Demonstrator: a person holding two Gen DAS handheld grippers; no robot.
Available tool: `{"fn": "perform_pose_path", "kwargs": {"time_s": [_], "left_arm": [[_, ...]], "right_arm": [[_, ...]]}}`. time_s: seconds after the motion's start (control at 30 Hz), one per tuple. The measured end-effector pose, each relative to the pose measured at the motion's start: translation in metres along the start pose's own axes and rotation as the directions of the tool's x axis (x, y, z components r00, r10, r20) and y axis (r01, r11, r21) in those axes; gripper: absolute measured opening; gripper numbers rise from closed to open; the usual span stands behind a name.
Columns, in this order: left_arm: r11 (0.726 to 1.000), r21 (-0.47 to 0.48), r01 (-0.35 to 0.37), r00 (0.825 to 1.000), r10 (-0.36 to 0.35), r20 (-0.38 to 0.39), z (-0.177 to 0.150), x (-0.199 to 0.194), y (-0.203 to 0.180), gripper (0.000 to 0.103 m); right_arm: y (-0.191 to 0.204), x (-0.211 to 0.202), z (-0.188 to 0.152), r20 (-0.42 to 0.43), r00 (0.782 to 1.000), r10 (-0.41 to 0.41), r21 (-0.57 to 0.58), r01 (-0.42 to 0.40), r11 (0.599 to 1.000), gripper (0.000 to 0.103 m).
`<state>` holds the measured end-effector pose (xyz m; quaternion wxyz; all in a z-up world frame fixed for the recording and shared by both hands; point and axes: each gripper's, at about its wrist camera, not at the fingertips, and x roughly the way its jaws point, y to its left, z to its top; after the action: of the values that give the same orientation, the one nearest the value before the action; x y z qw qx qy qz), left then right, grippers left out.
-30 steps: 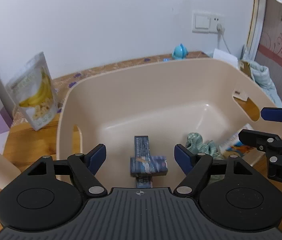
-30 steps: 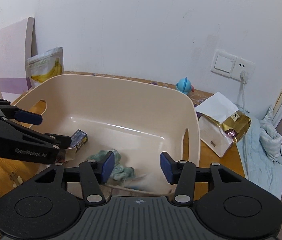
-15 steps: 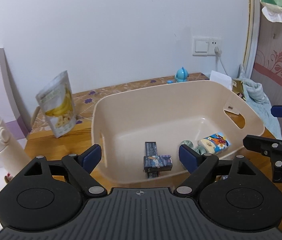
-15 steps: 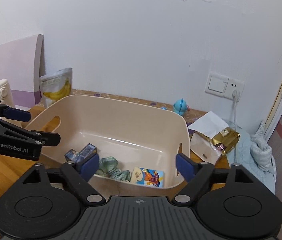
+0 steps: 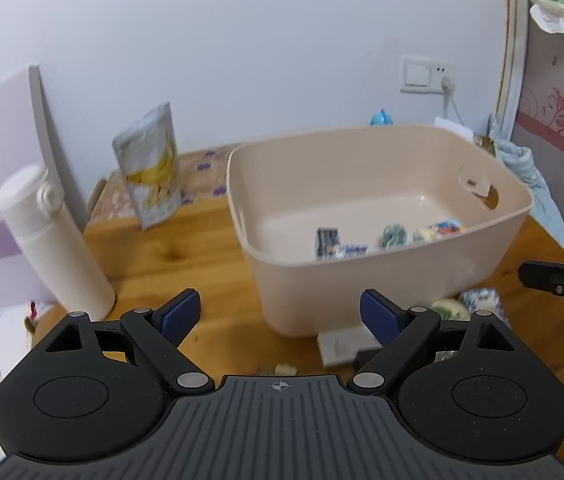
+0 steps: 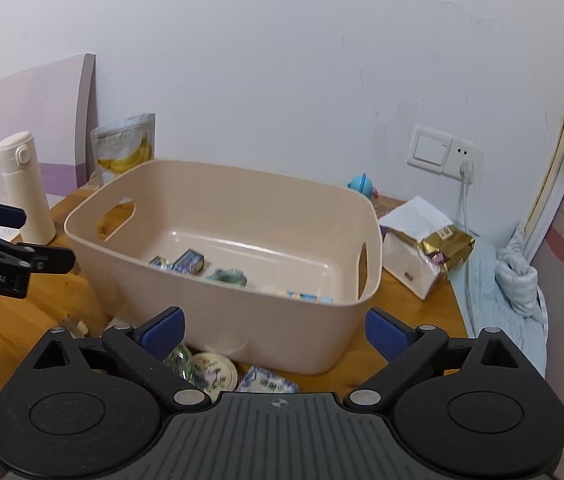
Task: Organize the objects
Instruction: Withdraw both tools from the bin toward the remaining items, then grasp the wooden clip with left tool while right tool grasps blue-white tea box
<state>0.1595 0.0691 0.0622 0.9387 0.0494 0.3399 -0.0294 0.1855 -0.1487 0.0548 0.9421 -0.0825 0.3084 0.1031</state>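
Observation:
A beige plastic basket (image 5: 341,292) stands on the wooden table. In it lie two dark blue boxes (image 5: 327,242), a green cloth (image 5: 393,236) and a colourful packet (image 5: 439,230). My left gripper (image 5: 280,312) is held back from the basket's near left corner, open and empty. Before the basket's near wall (image 6: 242,320), my right gripper (image 6: 274,328) has its jaws opening with nothing between them. Under it on the table lie a round tin (image 6: 214,372) and a blue-white packet (image 6: 268,384). A flat grey box (image 5: 341,346) lies by the left gripper's right finger.
A white bottle (image 5: 50,240) stands at the table's left, with a banana-chip pouch (image 5: 150,168) leaning against the wall behind. Right of the basket are a white paper bag with a gold packet (image 6: 421,248), a blue toy (image 6: 361,184) and a pale blue cloth (image 6: 501,288).
Both grippers have drawn back out of the basket and their jaws have widened. The dark boxes and the colourful packet stay lying in the basket. Table items in front have come into view.

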Motion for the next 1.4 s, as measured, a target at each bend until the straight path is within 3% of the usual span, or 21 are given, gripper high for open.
{"fn": "perform_pose_path", "kwargs": {"time_s": [0.33, 0.63, 1.03, 1.4], "left_arm": [[0.999, -0.039, 0.021, 0.995, -0.024, -0.097, -0.039, 0.028, 0.018, 0.089], [0.999, -0.018, 0.029, 0.987, -0.031, -0.161, -0.061, 0.05, 0.022, 0.089], [0.998, -0.031, 0.059, 0.979, -0.064, -0.191, -0.073, 0.073, 0.024, 0.089], [0.997, -0.021, 0.07, 0.987, -0.073, -0.145, -0.069, 0.084, 0.018, 0.089]], "right_arm": [[0.0, 0.015, -0.03, -0.089, 0.996, -0.01, 0.011, 0.011, 1.0, 0.103], [0.001, 0.036, -0.052, -0.164, 0.986, -0.002, 0.045, 0.009, 0.999, 0.103], [0.002, 0.058, -0.068, -0.225, 0.974, 0.016, 0.055, -0.004, 0.998, 0.103], [0.009, 0.075, -0.074, -0.247, 0.969, 0.019, 0.067, -0.003, 0.998, 0.103]]}}
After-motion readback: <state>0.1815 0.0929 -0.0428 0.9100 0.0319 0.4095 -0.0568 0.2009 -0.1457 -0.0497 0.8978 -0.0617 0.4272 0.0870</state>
